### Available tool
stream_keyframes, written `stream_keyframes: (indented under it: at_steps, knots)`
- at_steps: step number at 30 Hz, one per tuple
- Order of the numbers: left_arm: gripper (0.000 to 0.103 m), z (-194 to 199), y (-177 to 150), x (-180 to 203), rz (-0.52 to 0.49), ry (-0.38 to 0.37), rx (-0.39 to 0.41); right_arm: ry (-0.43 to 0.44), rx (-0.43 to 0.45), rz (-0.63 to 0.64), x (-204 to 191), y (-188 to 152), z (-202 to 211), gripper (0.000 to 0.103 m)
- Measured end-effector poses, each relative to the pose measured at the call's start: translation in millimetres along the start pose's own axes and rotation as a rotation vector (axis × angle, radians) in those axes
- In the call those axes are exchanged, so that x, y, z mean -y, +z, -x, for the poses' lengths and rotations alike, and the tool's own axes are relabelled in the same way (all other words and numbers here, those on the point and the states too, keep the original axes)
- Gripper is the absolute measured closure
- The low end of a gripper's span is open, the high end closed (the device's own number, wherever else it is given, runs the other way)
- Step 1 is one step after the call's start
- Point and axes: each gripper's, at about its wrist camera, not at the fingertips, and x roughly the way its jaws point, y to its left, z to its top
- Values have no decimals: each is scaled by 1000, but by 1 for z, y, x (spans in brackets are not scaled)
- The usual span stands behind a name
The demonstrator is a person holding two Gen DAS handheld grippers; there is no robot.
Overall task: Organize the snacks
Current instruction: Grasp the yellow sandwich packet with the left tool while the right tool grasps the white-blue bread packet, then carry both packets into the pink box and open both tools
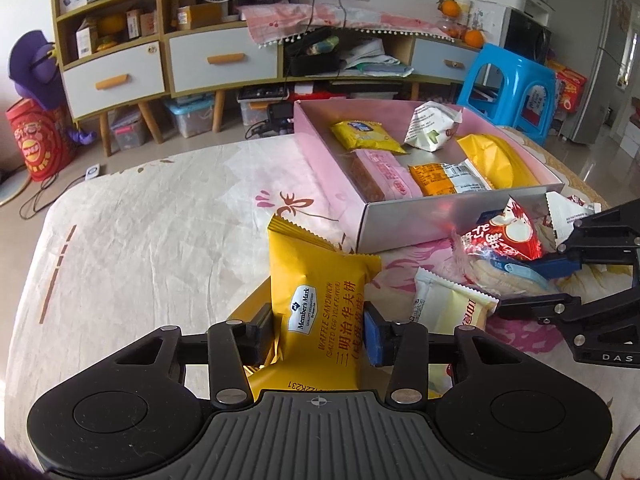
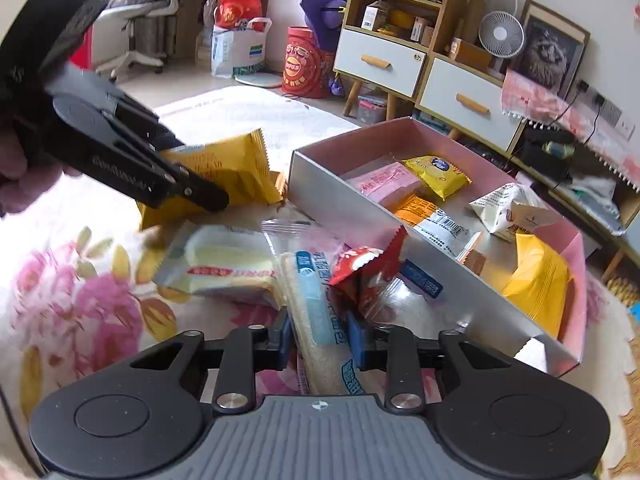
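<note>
The left gripper (image 1: 318,330) is clamped on a yellow waffle packet (image 1: 320,300). The right gripper (image 2: 320,338) pinches a clear rice-cracker pack (image 2: 316,320). A red snack bag (image 2: 366,276) and a cream cake packet (image 2: 228,266) crowd the pink box (image 2: 344,204).

"Member's Mark", "WAFFLE SANDWICH", "三明治华夫饼" on the yellow packet (image 1: 320,312); "DAS" on the other tool's black arm (image 1: 608,344).

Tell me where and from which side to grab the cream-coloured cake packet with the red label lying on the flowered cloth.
Grip the cream-coloured cake packet with the red label across its short width near the middle, coming from above. It lies flat and free on its left side, while its right edge meets the clear rice-cracker packet with blue print that sits between the fingers of the right hand-held gripper. Its crimped ends would probably slip.
</note>
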Motion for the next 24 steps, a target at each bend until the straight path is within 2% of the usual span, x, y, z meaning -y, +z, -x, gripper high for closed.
stream_keyframes:
  at_steps: [8,24]
  knots:
    - [62,9,5,-10,113,-17,-5,55,15,-88,7,8,9,92]
    - [62,36,24,-2,159,5,44,85,71,-157,9,28,29,92]
